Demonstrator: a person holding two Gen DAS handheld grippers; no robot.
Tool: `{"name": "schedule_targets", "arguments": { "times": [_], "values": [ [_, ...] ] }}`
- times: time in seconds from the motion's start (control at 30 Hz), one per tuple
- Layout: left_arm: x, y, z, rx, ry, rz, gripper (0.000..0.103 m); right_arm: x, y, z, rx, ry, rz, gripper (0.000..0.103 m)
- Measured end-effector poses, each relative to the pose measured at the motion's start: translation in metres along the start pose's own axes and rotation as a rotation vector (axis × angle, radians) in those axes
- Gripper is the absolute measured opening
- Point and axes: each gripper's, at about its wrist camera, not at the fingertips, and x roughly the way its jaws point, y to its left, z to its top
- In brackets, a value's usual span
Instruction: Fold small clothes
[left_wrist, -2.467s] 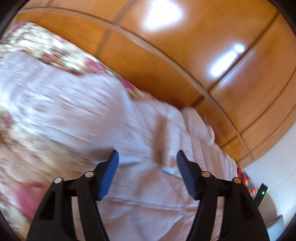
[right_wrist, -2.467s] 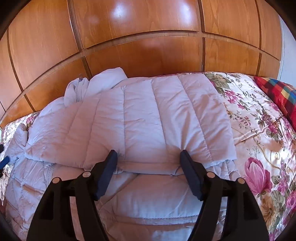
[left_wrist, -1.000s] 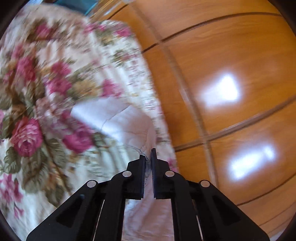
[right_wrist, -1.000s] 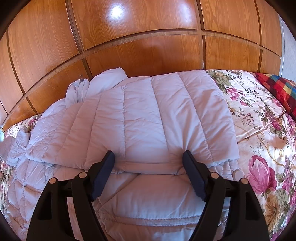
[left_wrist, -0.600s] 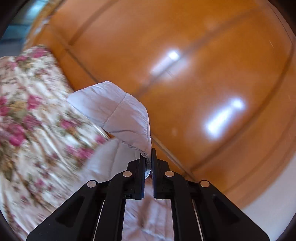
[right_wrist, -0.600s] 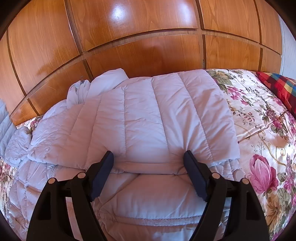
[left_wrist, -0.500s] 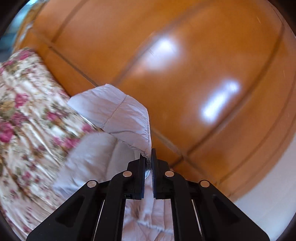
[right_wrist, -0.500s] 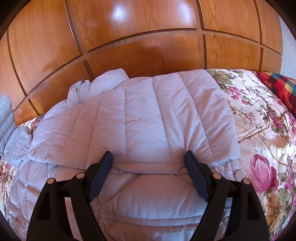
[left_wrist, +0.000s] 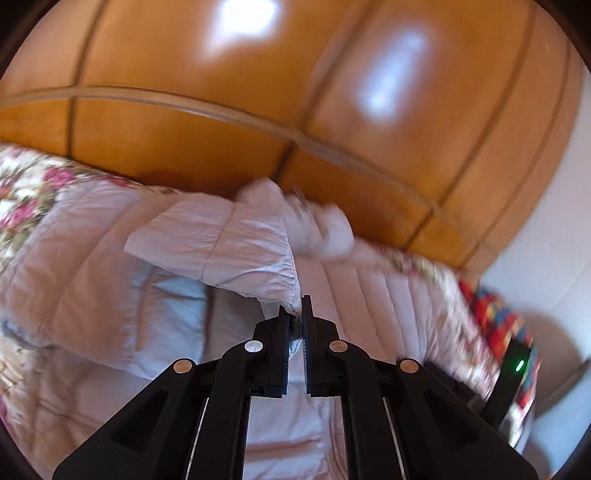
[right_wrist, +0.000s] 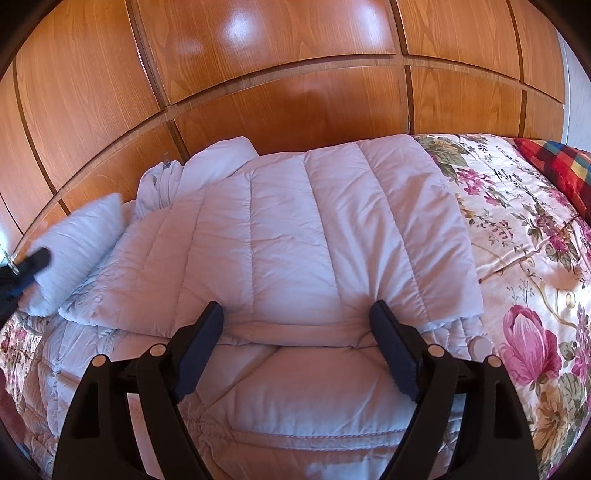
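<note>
- Two grippers are in view; the left gripper (left_wrist: 297, 319) has its jaws pressed together on the cuff end of a sleeve (left_wrist: 221, 251) of the pale lilac quilted jacket (right_wrist: 314, 240).
- The sleeve is held lifted clear of the floral bedspread (right_wrist: 517, 236), above the jacket's left side; in the right wrist view the same sleeve (right_wrist: 79, 243) shows at the far left with the left gripper's tip on it.
- The right gripper (right_wrist: 295, 347) is seen with jaws spread wide and nothing between them, hovering low over the jacket's near hem, just short of the edge of the folded-over panel.
- The jacket lies flat on the bedspread in front of a wooden panelled wall (right_wrist: 258, 92), one side apparently already folded across the body; a bunched collar or hood (right_wrist: 207, 166) lies at the far end.
- A plaid cushion (right_wrist: 561, 166) lies at the bed's right edge, well apart from the jacket.
- Step in hand, as judged: the left sleeve is being folded inward over the body.
- Next move, as judged: the sleeve is to be laid flat across the quilted panel, roughly in line with the seams, then released; the padded fabric may spring back, so a press from the free right gripper may be needed.
- Motion blur in the left wrist view limits detail of the far edge.
</note>
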Motion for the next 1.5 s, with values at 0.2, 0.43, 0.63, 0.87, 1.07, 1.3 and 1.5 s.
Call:
{"name": "schedule_targets", "arguments": {
  "times": [0.2, 0.43, 0.63, 0.87, 1.07, 1.3, 1.5],
  "values": [
    [0.023, -0.036, -0.018, 0.141, 0.100, 0.007, 0.041, 0.000, 0.000, 0.000, 0.002, 0.000, 0.002, 0.082],
    [-0.025, -0.016, -0.030, 0.139, 0.038, -0.047, 0.068, 0.001, -0.001, -0.001, 0.009, -0.001, 0.012, 0.083],
    [-0.079, 0.065, -0.035, -0.050, -0.114, 0.168, 0.068, -0.015, -0.009, -0.004, 0.046, -0.076, 0.061, 0.081],
    [-0.101, 0.161, -0.062, -0.359, -0.057, 0.323, 0.051, -0.038, -0.008, 0.011, 0.108, -0.109, 0.240, 0.072],
    [-0.080, 0.170, -0.059, -0.376, 0.007, 0.331, 0.051, -0.003, 0.020, 0.029, 0.187, 0.073, 0.278, 0.064],
    [-0.053, 0.182, -0.032, -0.426, 0.016, 0.355, 0.051, 0.007, 0.037, 0.046, 0.226, 0.096, 0.322, 0.005],
    [-0.055, 0.197, -0.033, -0.423, -0.059, 0.375, 0.052, -0.031, 0.016, 0.073, 0.224, -0.118, 0.221, 0.004]
  ]
}}
